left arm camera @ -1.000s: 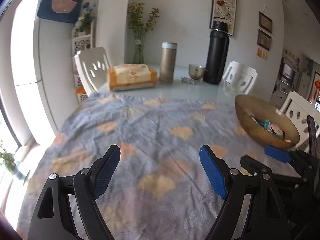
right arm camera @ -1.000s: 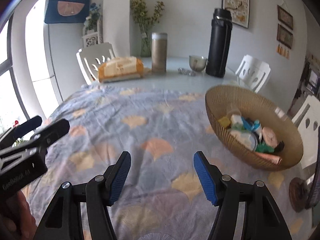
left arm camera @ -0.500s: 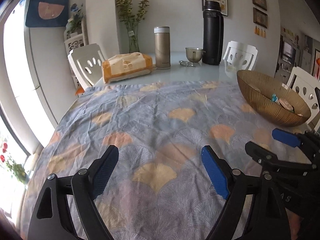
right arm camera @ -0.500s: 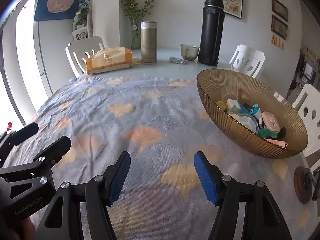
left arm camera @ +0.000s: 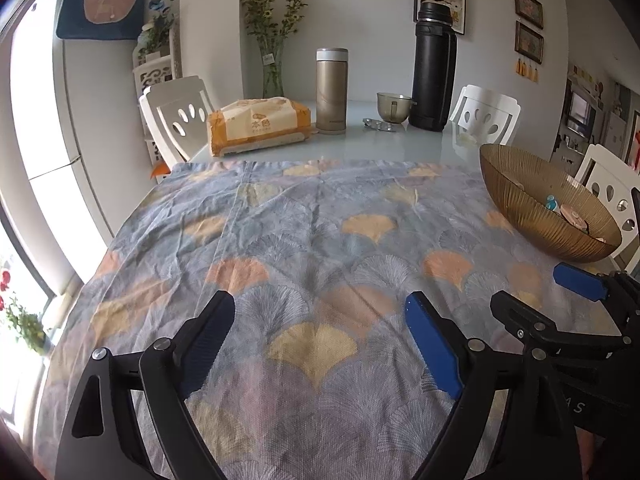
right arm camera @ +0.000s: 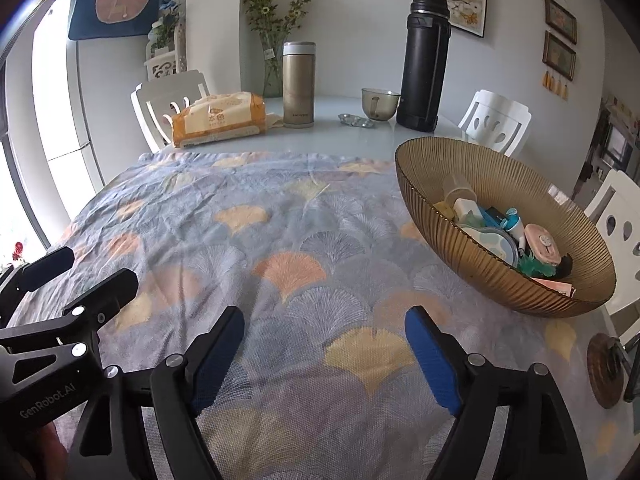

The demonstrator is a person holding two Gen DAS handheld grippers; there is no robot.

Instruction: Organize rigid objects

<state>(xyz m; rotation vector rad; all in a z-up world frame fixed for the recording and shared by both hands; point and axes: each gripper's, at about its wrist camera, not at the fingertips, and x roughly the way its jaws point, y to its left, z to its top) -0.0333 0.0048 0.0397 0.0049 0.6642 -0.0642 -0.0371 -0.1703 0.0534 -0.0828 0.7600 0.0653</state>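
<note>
Both claws, left gripper [left arm camera: 320, 344] and right gripper [right arm camera: 324, 352], gape wide and empty at bottom frame over the patterned cloth [left arm camera: 304, 240], the filled bowl [right arm camera: 496, 184] at right, flasks [right arm camera: 424, 60] along the white-walled top.

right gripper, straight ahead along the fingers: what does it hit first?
Probably the tablecloth: the open right gripper tilts down at bare cloth. The bowl sits off to its right. Depth is unclear.
</note>
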